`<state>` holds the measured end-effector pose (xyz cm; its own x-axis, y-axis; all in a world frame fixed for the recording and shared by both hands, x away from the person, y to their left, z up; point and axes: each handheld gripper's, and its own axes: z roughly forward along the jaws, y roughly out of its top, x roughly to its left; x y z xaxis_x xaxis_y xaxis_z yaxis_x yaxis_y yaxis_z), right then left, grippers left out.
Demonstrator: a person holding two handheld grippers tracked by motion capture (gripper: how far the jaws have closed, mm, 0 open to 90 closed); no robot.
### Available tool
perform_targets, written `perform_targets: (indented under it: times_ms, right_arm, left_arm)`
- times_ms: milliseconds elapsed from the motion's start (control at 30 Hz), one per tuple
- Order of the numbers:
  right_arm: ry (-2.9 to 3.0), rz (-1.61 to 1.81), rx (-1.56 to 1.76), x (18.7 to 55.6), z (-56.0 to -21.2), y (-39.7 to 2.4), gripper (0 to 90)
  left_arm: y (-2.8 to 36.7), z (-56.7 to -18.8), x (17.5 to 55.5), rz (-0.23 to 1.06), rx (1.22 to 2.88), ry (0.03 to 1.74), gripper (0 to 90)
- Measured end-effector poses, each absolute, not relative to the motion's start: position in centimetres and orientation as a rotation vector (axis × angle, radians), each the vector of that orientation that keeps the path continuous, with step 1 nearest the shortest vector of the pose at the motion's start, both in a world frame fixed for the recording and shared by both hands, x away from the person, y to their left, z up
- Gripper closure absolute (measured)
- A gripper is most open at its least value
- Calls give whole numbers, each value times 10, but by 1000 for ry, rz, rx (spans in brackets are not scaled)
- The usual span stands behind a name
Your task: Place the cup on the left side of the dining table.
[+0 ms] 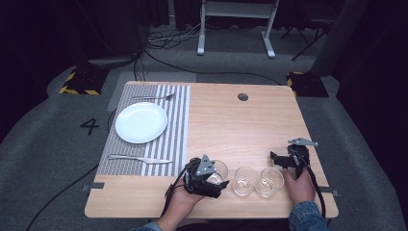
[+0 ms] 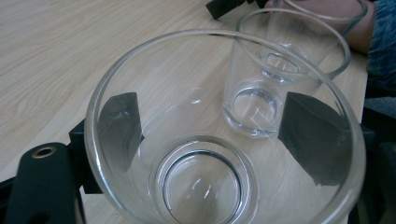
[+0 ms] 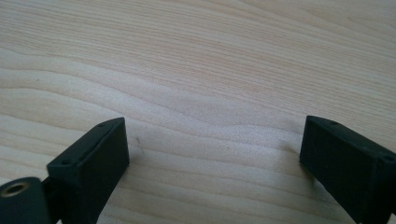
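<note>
My left gripper (image 1: 208, 179) sits nearest me at the front edge of the light wooden desk (image 1: 231, 120), its two black jaws clamped on the outside walls of a clear, round drinking glass (image 2: 219, 140). In the left gripper view the pads press on opposite sides of the wall just below the rim, so I have it across its width and its mouth stays upward. It is the leftmost of three glasses lined up along the front edge; whether its base is off the wood I cannot tell.

Just to its right stands the second clear glass (image 1: 244, 181), and beside that the third clear glass (image 1: 269, 181), both upright and empty, close together but not in my grip.

My right gripper (image 1: 283, 160) rests just beyond that third glass with its jaws spread wide and nothing between them, bare wood below; I judge it is parked there to stay clear of the row.

Farther off on the left lies the grey striped placemat (image 1: 178, 120), set as a place: a silver knife (image 1: 139, 158) on its near side, then the round white plate (image 1: 141, 122), then a silver fork (image 1: 154, 97) at the far side. The glass I hold probably belongs there.
</note>
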<state>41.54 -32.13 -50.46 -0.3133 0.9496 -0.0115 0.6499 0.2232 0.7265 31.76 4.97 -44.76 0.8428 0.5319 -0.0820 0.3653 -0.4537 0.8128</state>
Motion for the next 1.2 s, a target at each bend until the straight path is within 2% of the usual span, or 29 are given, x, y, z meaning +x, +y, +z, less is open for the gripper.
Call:
perform_targets:
  times_ms: [333, 1200]
  right_arm:
    - [2044, 872, 1473, 415, -505, -321, 84]
    - [2045, 870, 1471, 415, -505, -321, 84]
  left_arm:
    - [60, -426, 316, 243, 2106, 603, 191]
    - [104, -400, 329, 263, 2025, 693, 192]
